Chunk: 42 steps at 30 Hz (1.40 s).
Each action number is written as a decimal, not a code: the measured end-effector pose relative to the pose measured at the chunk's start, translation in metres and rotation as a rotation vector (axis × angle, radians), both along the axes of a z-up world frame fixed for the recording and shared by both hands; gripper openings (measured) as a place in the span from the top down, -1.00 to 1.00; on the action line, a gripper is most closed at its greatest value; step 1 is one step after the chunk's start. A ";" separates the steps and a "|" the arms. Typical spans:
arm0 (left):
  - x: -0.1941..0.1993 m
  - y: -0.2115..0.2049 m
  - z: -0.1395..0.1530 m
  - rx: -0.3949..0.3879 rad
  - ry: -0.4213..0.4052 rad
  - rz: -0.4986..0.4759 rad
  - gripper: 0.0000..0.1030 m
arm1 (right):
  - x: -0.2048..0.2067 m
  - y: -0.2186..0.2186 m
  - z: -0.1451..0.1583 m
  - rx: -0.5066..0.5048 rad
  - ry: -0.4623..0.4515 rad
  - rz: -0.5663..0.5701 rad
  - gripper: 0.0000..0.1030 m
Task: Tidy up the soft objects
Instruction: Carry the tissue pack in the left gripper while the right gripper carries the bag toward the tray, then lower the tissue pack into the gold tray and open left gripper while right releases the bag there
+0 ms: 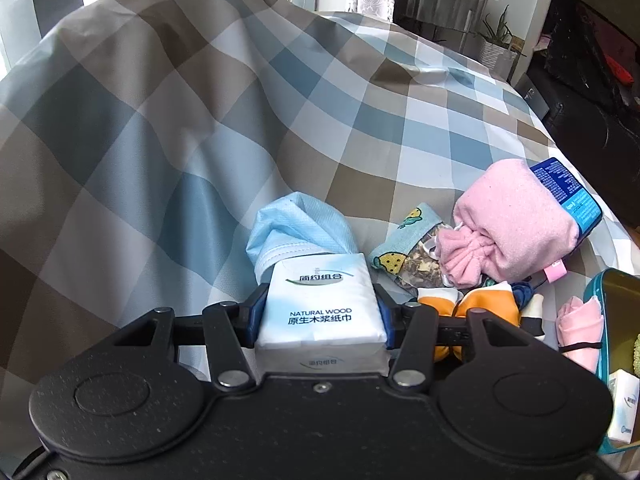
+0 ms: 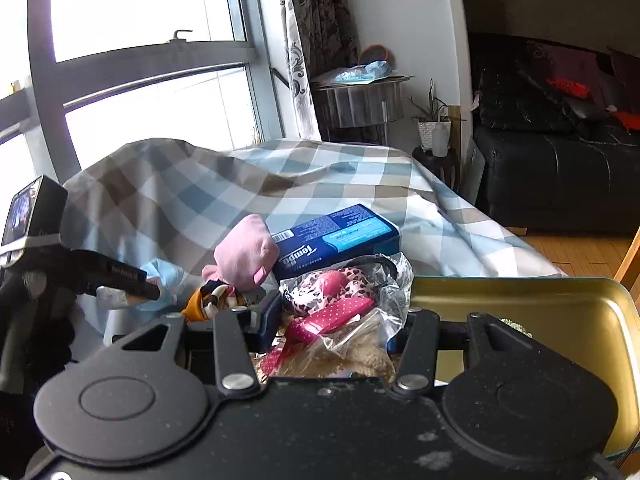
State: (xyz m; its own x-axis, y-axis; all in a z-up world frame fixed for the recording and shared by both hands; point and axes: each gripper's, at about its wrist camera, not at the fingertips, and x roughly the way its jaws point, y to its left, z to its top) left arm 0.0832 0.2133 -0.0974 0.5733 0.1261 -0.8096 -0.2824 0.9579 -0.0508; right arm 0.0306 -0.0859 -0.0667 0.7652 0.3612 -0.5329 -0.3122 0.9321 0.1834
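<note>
My left tool clenches a tissue pack above the bed; the tin lies to its right. My right tool, nearer the tin, grips a clear bag.

Blanket: blue, brown and white checks. Tissue pack: white, blue lettering. Pouch: pink. Box: dark blue, light blue panel. Tray: gold inside, teal rim. Mask: light blue.
</note>
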 end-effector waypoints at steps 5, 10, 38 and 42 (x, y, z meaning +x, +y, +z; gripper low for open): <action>-0.005 -0.009 0.015 0.040 -0.006 -0.012 0.03 | 0.000 -0.003 0.001 0.020 0.013 -0.003 0.08; -0.013 -0.025 0.040 0.053 -0.017 -0.013 0.03 | 0.004 -0.009 -0.006 0.024 0.052 -0.025 0.08; 0.001 -0.204 0.100 -0.042 -0.113 -0.398 0.03 | 0.039 -0.130 0.003 -0.031 0.084 -0.603 0.08; 0.012 -0.227 0.096 -0.058 -0.099 -0.428 0.03 | 0.041 -0.140 -0.002 -0.025 0.114 -0.642 0.08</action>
